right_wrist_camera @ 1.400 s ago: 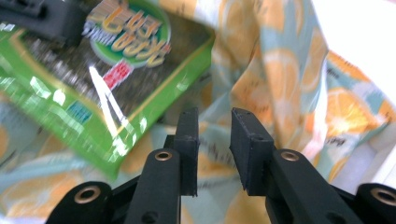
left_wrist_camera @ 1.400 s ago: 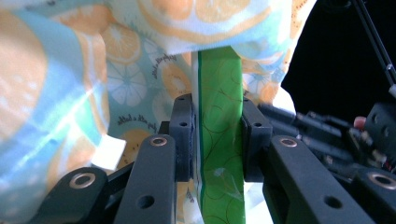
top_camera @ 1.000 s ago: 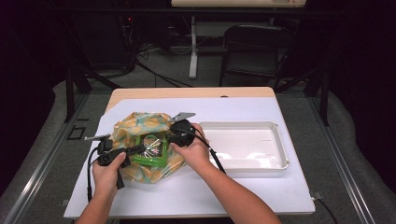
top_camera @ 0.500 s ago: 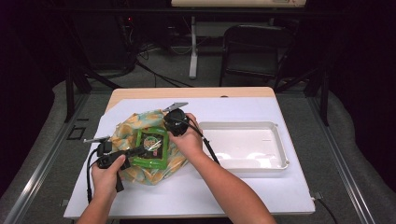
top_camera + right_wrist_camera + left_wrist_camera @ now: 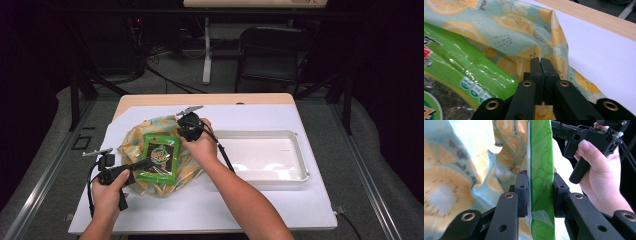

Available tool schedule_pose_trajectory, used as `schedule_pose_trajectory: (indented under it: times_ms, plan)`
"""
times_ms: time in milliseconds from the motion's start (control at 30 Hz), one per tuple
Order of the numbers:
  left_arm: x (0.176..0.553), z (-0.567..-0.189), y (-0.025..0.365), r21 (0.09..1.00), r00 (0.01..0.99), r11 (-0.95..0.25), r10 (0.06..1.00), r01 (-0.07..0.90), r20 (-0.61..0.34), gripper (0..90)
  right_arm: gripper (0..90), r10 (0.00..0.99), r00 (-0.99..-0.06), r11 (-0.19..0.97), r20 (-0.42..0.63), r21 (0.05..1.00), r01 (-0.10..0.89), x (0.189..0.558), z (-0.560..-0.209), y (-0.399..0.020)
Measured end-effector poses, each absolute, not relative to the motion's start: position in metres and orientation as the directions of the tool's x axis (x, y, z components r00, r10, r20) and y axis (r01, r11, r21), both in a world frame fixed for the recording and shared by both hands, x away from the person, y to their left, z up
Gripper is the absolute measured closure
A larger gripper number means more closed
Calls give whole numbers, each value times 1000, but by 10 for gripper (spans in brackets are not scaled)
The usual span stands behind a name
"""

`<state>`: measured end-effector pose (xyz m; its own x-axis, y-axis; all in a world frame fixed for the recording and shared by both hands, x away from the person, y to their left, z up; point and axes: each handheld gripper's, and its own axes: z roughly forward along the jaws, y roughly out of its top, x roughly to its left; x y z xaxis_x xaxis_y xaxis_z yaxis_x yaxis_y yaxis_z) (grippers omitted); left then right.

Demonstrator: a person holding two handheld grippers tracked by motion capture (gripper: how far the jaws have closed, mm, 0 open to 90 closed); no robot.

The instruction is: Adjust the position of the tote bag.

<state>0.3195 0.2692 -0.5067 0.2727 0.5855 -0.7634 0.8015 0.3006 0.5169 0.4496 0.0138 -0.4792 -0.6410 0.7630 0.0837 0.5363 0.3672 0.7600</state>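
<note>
Green and glossy, the snack packet (image 5: 160,159) lies half out of the lemon-print bag (image 5: 134,141) on the white mat (image 5: 260,205), left of the empty white tray (image 5: 260,159). Its long axis runs near to far, tilted a little, with its far end toward the bag's far side.

The left gripper (image 5: 131,168) comes in from the near left and holds the packet by its near-left edge; in the left gripper view the jaws stand at a narrow gap with the packet's (image 5: 541,177) green edge squeezed between the pads (image 5: 522,192).

The right gripper (image 5: 541,65) has just been closing, and its jaws now meet on a fold of the bag's (image 5: 524,27) cloth at the far rim, just beside the packet's (image 5: 466,72) far corner. From above, that gripper (image 5: 186,131) sits at the far right of the bag, with the right hand (image 5: 202,146) behind it.

The two grips lie at opposite ends of the packet's length: cloth pinched far, packet pinched near. My reading is that the coming move pulls these apart along that axis, the left hand (image 5: 107,192) drawing the packet toward the near edge while the right holds the bag back. The tray lies nearer the right hand.
</note>
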Motion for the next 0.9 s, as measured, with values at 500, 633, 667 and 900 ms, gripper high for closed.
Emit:
schedule_pose_trajectory:
  times_ms: [500, 633, 667, 900]
  plan:
    - [286, -494, 287, 575, 317, 298, 602, 762, -733, 721, 877, 757, -648, 378, 82, 753, 538, 448, -481, 17]
    - [280, -492, 293, 584, 316, 315, 604, 748, -731, 721, 869, 757, -648, 386, 76, 749, 539, 447, -482, 18]
    - [279, -492, 295, 586, 317, 315, 607, 746, -729, 721, 867, 757, -649, 383, 78, 752, 537, 447, -482, 18]
    - [276, -483, 299, 616, 330, 327, 619, 717, -713, 721, 840, 743, -664, 389, 84, 754, 530, 442, -481, 20]
